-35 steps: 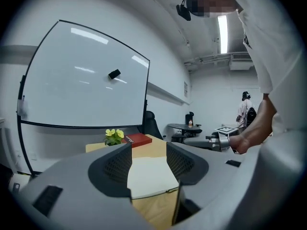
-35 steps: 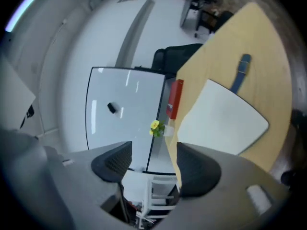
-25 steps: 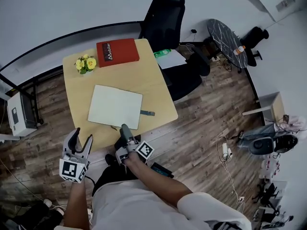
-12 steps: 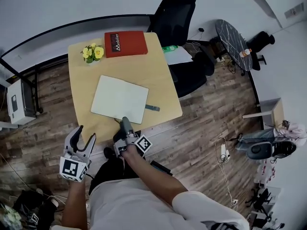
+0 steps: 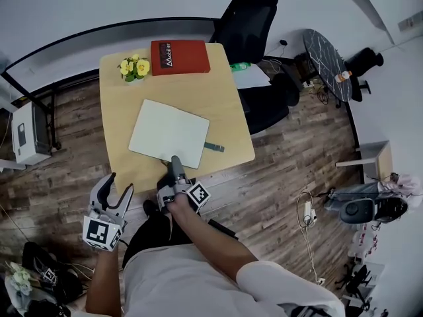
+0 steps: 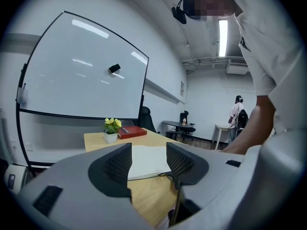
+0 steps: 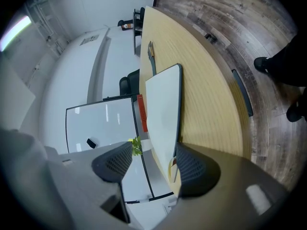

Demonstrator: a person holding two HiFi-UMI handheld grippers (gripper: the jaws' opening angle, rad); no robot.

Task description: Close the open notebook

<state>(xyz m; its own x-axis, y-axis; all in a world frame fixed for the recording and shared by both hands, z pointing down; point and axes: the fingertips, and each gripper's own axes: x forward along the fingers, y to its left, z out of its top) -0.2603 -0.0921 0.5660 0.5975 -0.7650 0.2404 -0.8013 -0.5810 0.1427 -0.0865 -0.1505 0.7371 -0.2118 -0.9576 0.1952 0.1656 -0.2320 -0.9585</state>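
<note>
Closing has not begun, as far as you can judge: the white rectangular notebook (image 5: 170, 134) lies flat in the middle of the pale wooden counter (image 5: 221, 104), one broad white face up, with no cover lifted or folded over. No spine or centre fold can be made out, so calling it open rests on the task, not on a visible crease. A short dark strap (image 5: 215, 146) lies just beside its right near corner.

Your right hand-held gripper (image 5: 175, 165) is at the notebook's near edge. Its own view shows the jaws apart at a moderate gap with nothing clamped, the notebook's edge running ahead just beside one jaw. Your left hand-held gripper (image 5: 117, 185) hangs off the counter's near left side over the wood floor, jaws wide and empty.

What remains is the whole job: catch one side of the notebook, swing it over and lay it down.

Only one container shows: a small white pot (image 6: 110, 137) at the far left of the counter, holding yellow flowers (image 5: 134, 67). A red rectangular book (image 5: 178, 57) lies just right of it.
</note>
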